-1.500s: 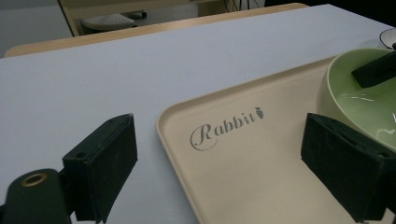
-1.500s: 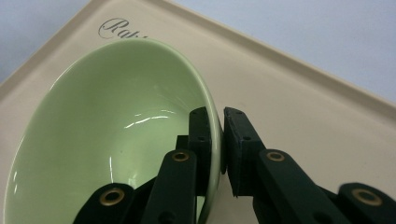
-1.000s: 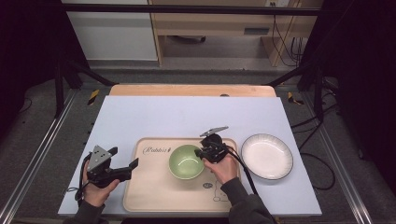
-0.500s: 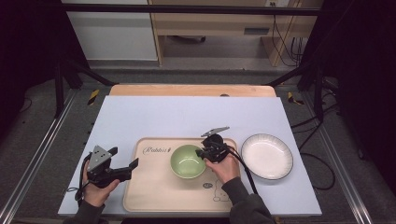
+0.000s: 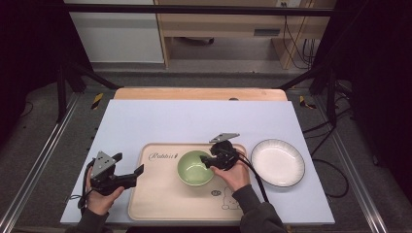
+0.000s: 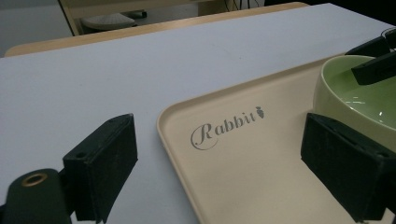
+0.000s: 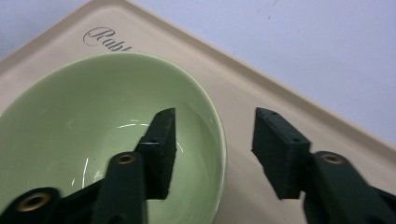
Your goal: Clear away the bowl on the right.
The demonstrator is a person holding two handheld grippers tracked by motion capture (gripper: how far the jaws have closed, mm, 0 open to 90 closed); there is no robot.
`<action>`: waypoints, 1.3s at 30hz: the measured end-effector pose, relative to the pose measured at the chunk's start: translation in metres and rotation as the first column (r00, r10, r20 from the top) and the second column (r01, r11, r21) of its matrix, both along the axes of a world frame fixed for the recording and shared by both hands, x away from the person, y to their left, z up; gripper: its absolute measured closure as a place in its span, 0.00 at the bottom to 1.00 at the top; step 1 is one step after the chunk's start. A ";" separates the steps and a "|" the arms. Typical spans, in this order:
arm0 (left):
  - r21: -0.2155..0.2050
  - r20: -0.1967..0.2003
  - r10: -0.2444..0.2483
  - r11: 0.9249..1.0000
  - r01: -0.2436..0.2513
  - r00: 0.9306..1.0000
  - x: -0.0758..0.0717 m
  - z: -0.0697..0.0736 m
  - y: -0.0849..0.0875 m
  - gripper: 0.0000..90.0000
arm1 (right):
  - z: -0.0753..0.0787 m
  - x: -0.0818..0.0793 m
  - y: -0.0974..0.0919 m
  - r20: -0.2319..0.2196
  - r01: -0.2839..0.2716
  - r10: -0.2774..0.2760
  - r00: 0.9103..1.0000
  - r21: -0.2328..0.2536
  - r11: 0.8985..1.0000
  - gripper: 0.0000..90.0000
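Observation:
A pale green bowl stands on a beige tray printed "Rabbit". My right gripper is at the bowl's right rim and its jaws have just been opening. In the right gripper view the gripper straddles the rim of the bowl, one jaw inside and one outside, with neither pad touching it. My left gripper is open over the tray's left edge with nothing held. In the left gripper view that gripper frames the tray and the bowl.
A white plate with a dark rim lies on the pale blue mat just right of the tray. The mat covers a wooden table whose back edge shows behind it. Dark frame legs stand at both sides.
The right gripper's jaws have parted and let go of the bowl's rim. The bowl, the tray, the plate and both hands stay where they were.

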State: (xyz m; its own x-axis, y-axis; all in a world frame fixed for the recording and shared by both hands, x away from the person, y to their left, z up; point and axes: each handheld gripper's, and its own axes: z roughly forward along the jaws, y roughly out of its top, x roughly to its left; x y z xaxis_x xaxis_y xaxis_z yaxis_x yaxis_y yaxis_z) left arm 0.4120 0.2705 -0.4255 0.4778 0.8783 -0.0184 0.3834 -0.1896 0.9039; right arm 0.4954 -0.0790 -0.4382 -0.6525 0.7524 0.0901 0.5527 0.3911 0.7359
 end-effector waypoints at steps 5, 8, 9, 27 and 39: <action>-0.001 0.001 0.002 1.000 -0.002 1.000 0.000 0.000 0.000 0.12 | 0.004 -0.005 0.000 0.043 -0.009 0.008 0.999 0.027 1.000 0.33; -0.001 0.001 0.001 1.000 -0.001 1.000 0.000 0.000 0.000 0.12 | 0.010 -0.009 -0.001 0.061 -0.020 0.017 0.998 0.054 0.998 0.28; 0.000 0.001 0.001 1.000 -0.001 1.000 0.000 0.000 0.000 0.12 | 0.011 -0.011 -0.001 0.059 -0.016 0.013 0.998 0.059 0.998 0.26; 0.001 -0.005 0.005 1.000 -0.005 1.000 0.001 -0.001 0.001 0.12 | 0.037 -0.034 -0.031 0.219 0.003 -0.032 0.975 0.132 0.991 0.18; -0.008 -0.011 0.022 1.000 -0.022 1.000 0.002 -0.003 0.006 0.12 | 0.034 -0.046 -0.065 0.269 0.054 -0.088 0.959 0.133 0.990 0.17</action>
State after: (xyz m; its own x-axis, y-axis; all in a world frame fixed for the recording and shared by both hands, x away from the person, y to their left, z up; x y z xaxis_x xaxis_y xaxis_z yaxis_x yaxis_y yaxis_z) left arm 0.4144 0.2768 -0.4283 0.4582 0.8883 -0.0304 0.3970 -0.1739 0.9012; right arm 0.4492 -0.1444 -0.4039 -0.6104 0.7921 0.0106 0.3470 0.2553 0.9025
